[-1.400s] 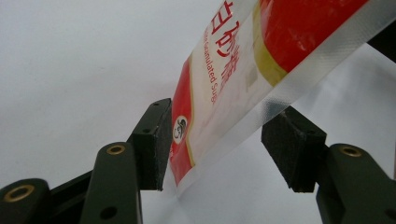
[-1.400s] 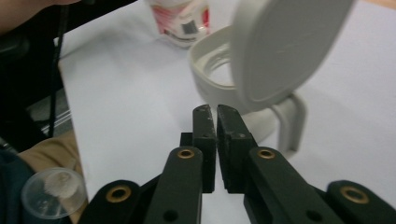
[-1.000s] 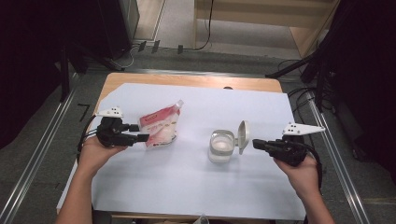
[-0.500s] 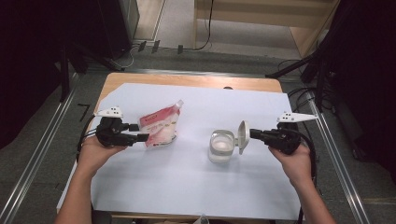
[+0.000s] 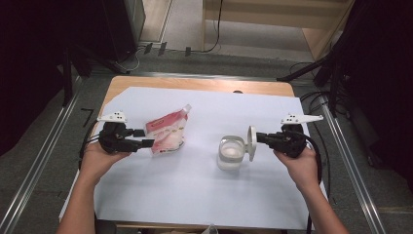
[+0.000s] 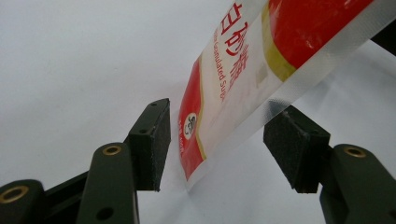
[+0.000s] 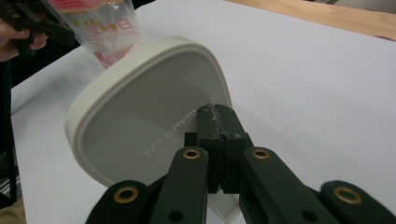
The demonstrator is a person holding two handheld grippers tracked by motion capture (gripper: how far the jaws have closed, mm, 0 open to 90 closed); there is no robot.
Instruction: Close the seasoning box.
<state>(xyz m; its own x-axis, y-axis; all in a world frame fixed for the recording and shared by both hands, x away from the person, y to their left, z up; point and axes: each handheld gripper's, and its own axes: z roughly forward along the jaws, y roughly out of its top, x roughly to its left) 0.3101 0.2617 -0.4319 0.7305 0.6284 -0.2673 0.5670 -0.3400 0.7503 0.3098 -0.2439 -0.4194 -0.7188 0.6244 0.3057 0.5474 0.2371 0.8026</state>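
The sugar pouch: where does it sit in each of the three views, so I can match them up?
High view: the sugar pouch lies left of centre on the white sheet, its near end between the left gripper jaws.
Left gripper view: it hangs from upper right down to centre, between the open jaws.
Right gripper view: upper left, behind the white lid.
Shared landmark: the pouch's red print.

Lab or recording workspace, wooden table (image 5: 204, 85) covered by white sheet (image 5: 204, 190), metal floor rails (image 5: 34, 170) seen left and right, black cables (image 5: 214, 39) trailed over grey floor at far side, dark equipment (image 5: 375, 73) stood right, wooden furniture (image 5: 272, 24) far.
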